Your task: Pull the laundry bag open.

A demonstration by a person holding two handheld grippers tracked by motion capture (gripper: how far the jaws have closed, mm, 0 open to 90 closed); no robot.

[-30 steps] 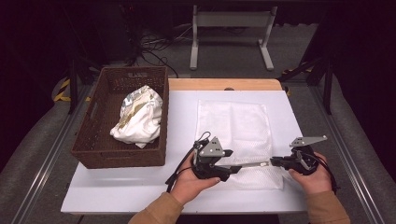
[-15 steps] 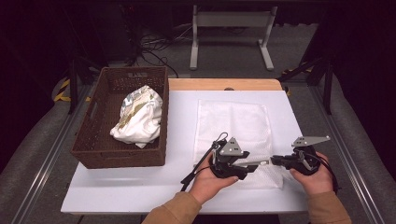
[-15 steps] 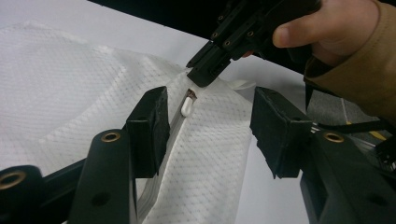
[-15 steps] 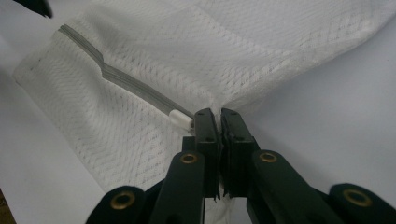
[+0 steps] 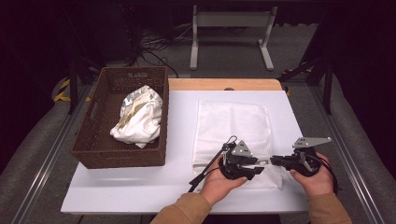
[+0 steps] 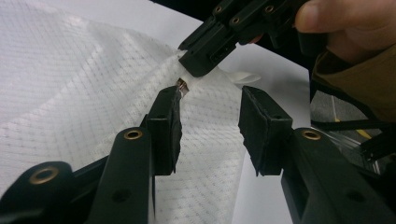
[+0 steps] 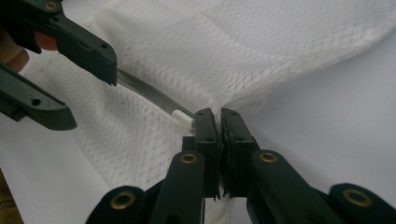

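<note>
Far left on the counter [image 5: 140,186]: wicker basket [image 5: 93,140] holding a crumpled white garment with gold print [image 5: 137,116], well apart from the work.

Centre: white mesh bag [image 5: 233,121] lies flat on the counter, its near edge at the two grippers. A zipper line with a white pull [image 7: 183,120] runs along that edge.

Left gripper [image 5: 252,169]: jaws partly open and have just been closing; the mesh lies in the gap between them but the pads do not yet press on it. One pad [image 6: 166,126] sits just beside the zipper end, close under the right gripper.

Right gripper [image 5: 273,161]: jaws fully closed, pinching a fold of the mesh bag's near corner beside the white pull.

Risks, as judged:
- Left gripper may close on loose mesh instead of the pull, since both lie in the same gap; the zipper would then not run.
- The two grippers sit very near; a small drift could knock them together.
- Thin mesh in the right pinch may slip or bunch if the left pulls hard.
</note>
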